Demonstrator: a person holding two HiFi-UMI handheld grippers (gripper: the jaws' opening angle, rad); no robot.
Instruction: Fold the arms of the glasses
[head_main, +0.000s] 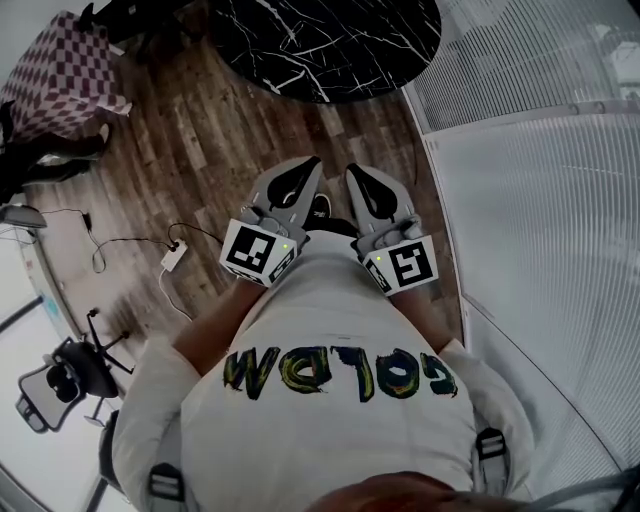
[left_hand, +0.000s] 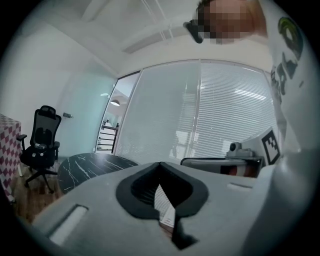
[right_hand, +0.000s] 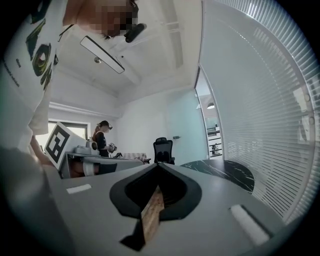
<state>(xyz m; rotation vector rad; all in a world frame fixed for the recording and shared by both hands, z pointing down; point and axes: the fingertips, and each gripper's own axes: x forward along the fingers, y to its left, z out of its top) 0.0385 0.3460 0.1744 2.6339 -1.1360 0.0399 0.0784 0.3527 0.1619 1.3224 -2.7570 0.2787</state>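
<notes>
Black marble table (head_main: 330, 40) ahead, well apart from both grippers. Left gripper (head_main: 308, 166), right gripper (head_main: 355, 173): jaws closed, empty, side by side at waist. Glasses in no view; direction, axis, nearer hand indeterminable.

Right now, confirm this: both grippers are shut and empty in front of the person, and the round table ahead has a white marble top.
Wrong on one point: the round table is black marble, as the head view shows. The left gripper and right gripper are indeed shut and empty.
</notes>
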